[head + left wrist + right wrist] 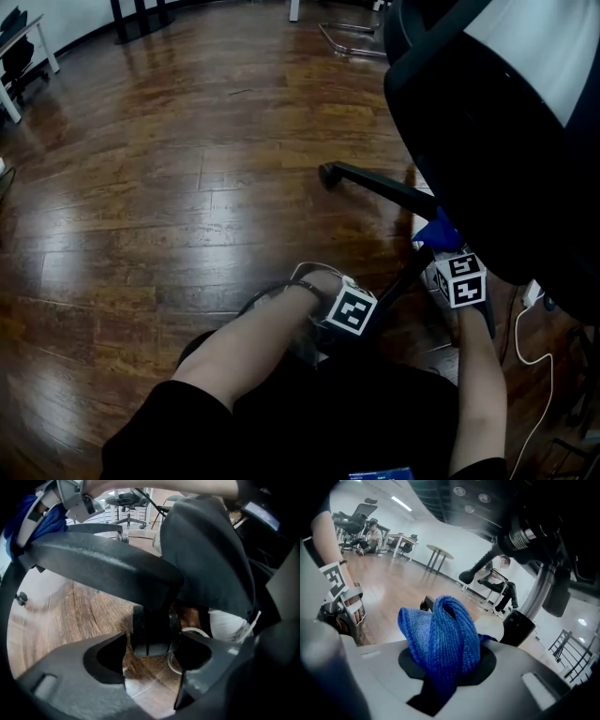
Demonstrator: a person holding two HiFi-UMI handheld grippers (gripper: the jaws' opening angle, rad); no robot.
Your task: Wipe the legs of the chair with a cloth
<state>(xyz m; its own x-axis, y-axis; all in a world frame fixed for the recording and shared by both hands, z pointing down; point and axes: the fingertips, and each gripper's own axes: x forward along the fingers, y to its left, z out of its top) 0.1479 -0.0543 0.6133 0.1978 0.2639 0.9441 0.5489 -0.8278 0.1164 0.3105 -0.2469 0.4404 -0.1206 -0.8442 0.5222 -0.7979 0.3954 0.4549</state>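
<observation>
The black office chair (497,141) stands at the right, with one leg (375,183) reaching left over the wood floor. A second leg (405,279) slants down toward me. My left gripper (354,311) is shut on that leg (103,569); its dark pads clamp the leg's black end (152,637). My right gripper (450,255) is shut on a blue knitted cloth (439,229), held against the leg near the chair's hub. In the right gripper view the cloth (440,634) bulges out between the jaws, beside the chair's column (541,585).
A white cable (527,349) loops on the floor under the chair at the right. A white desk (21,58) stands far left and metal chair frames (352,39) at the back. My knees fill the bottom edge. Distant office chairs (354,520) and a round table (439,552) stand behind.
</observation>
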